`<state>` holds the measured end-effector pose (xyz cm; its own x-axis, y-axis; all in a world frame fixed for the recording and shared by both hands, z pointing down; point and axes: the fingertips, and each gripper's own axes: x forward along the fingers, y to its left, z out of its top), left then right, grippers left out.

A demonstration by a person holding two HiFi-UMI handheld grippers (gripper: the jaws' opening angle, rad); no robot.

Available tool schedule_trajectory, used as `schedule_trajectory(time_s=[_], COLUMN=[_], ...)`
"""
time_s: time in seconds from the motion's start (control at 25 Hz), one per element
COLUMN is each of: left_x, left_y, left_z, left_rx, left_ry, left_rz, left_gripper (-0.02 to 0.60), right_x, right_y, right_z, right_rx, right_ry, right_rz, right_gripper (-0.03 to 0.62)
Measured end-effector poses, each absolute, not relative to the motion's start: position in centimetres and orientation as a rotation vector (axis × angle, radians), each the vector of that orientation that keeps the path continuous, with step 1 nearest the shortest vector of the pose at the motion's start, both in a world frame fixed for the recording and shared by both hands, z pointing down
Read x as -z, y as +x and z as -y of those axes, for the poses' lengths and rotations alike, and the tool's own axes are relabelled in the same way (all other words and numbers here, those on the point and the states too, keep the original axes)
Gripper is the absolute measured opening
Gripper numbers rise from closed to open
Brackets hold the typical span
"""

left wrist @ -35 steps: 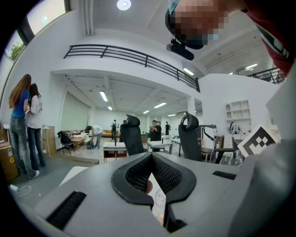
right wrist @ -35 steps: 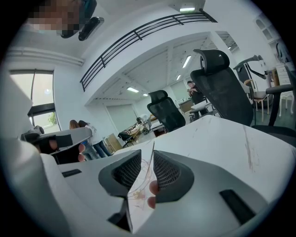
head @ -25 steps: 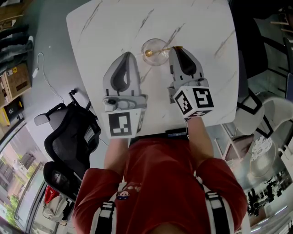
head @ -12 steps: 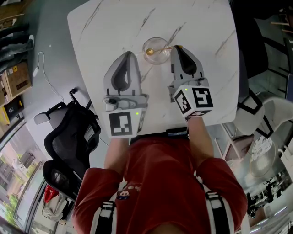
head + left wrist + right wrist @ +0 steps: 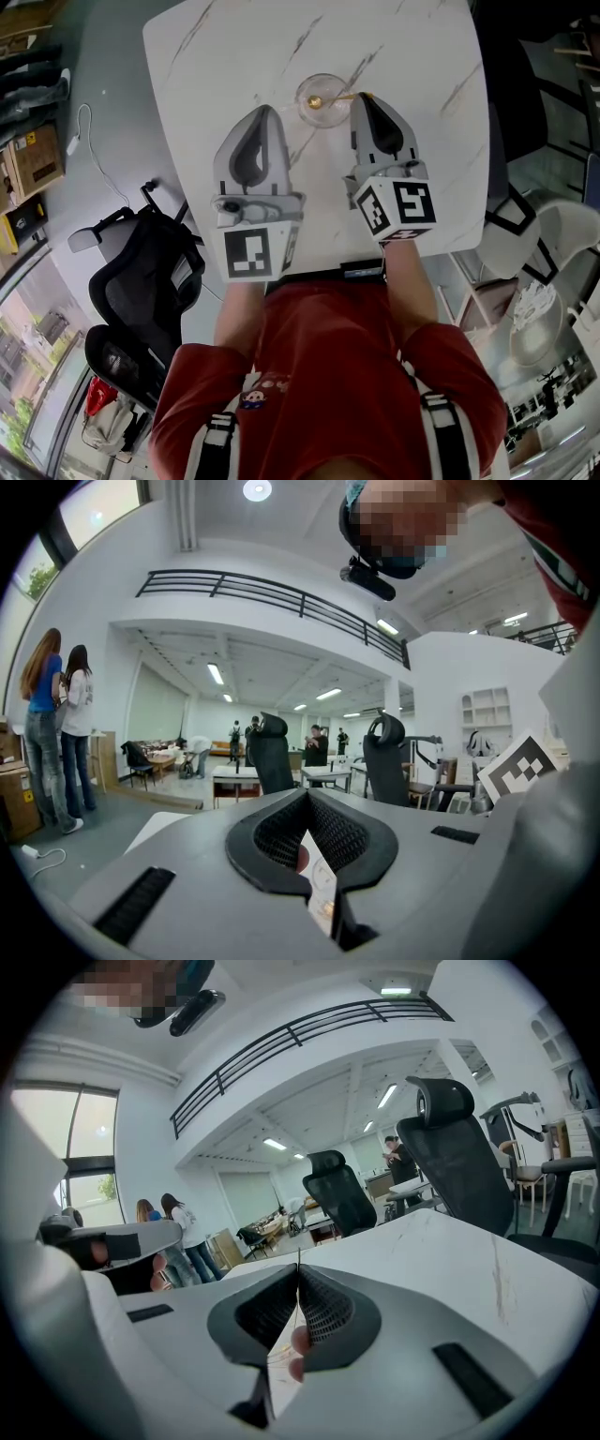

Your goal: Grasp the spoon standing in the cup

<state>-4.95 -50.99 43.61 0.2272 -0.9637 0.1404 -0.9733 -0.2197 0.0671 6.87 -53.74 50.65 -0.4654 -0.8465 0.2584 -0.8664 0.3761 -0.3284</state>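
Idling left of centre: left gripper (image 5: 261,112), jaws together, empty; best held clear of cup (image 5: 328,118), near it at upper centre on table (image 5: 234,56). Spoon (image 5: 339,97) leaning in cup, handle out rightward. Right gripper (image 5: 363,97), jaws just closed, thin handle end apparently pinched at very tips. Marginal grip: squeeze firmly, lift straight up and slowly, avoid dragging bowl against rim or tipping cup.

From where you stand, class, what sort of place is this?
Probably an open-plan office or lab hall: black office chairs stand at desks, and a railed mezzanine runs overhead.
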Motion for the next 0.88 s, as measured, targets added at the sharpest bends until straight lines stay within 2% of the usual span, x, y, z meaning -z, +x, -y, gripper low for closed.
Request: schedule_trajectory(time_s=[0.88], left_x=[-39.9], left_y=[-5.7], left_z=[47.2], left_rx=[-0.01], left_ry=[2.389], left_rz=[1.891], left_gripper=[0.002], right_x=[-45.3], right_y=[6.7], right_z=[51.1], right_rx=[-0.464], right_ry=[1.644], right_rz=[2.609], right_gripper=[0.017])
